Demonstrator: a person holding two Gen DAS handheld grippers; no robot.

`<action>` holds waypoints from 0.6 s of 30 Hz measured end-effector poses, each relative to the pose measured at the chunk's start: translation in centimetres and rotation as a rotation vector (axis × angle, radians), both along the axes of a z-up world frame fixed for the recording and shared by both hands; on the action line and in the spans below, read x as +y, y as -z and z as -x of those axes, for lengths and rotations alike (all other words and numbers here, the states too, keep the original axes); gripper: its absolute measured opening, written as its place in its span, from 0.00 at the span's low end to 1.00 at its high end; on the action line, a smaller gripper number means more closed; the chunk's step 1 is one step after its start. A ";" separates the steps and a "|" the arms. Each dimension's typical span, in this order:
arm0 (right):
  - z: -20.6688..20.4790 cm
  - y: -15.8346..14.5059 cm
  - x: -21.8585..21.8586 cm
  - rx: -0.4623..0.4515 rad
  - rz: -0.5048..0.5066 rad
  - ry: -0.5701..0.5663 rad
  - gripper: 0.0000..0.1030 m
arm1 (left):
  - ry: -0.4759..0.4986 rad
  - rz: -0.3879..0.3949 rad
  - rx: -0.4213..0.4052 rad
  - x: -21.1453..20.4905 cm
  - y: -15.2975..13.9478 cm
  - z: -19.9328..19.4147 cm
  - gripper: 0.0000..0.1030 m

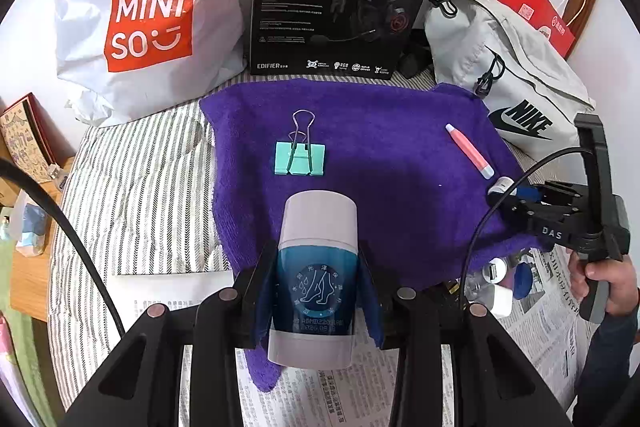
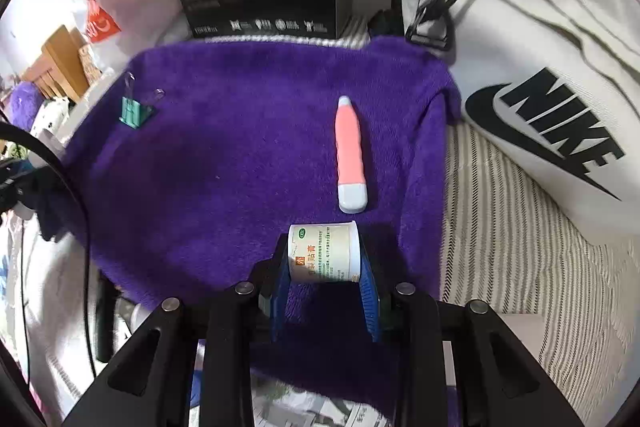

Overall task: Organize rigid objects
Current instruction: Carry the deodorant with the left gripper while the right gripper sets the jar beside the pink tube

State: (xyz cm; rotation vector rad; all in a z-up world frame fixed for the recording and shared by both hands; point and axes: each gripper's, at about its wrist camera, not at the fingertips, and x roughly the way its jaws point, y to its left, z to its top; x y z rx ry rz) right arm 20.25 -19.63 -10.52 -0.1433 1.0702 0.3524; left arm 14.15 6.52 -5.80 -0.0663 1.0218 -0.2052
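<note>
Since both loads are smooth round plastic, slip risk is main worry. Left gripper pinches blue-and-white bottle over near edge of purple towel; bottle is top-heavy, likely rolls if laid on plush pile. Right gripper pinches small white jar by tips only, just near of pink tube; could nudge it. Teal binder clip lies far left, hard metal, flat.

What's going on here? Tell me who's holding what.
A person is sorting small items on a purple towel. The left gripper is clamped on a blue-and-white bottle; the right gripper grips a small white jar. A green binder clip and pink tube already lie on the towel.
</note>
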 end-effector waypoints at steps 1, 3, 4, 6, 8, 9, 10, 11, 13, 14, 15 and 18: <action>0.0 0.0 0.1 -0.004 0.003 -0.001 0.30 | 0.000 -0.001 0.002 0.1 0.1 -0.1 0.35; -0.2 0.0 0.2 -0.006 0.006 0.001 0.30 | 0.001 0.000 0.009 0.1 0.4 -0.3 0.35; -0.3 0.0 0.2 -0.006 0.005 0.002 0.30 | 0.000 0.001 0.012 0.2 0.6 -0.4 0.35; -0.4 0.0 0.2 -0.008 0.007 0.001 0.31 | 0.002 0.004 0.017 0.2 0.8 -0.6 0.35; -0.4 0.1 0.3 -0.012 0.018 -0.007 0.30 | 0.003 0.004 0.021 0.2 1.0 -0.8 0.35; -0.4 0.1 0.5 -0.013 0.020 -0.009 0.30 | 0.004 0.005 0.023 0.1 1.1 -0.9 0.35; -0.4 0.1 0.5 -0.014 0.022 -0.012 0.30 | 0.005 0.006 0.024 0.1 1.1 -1.0 0.35; -0.5 0.1 0.4 -0.014 0.022 -0.015 0.31 | 0.007 0.005 0.025 0.0 1.2 -1.2 0.35; -0.5 0.2 0.5 -0.015 0.024 -0.025 0.31 | 0.008 0.003 0.028 -0.1 1.4 -1.5 0.35; -0.5 0.1 0.5 -0.013 0.021 -0.028 0.32 | 0.009 0.001 0.029 -0.1 1.4 -1.6 0.35; -0.4 0.1 0.5 -0.010 0.018 -0.031 0.35 | 0.010 0.001 0.031 0.0 1.5 -1.8 0.35; 0.0 -0.2 0.5 -0.020 0.030 -0.042 0.46 | 0.007 -0.003 0.037 0.1 1.8 -2.3 0.34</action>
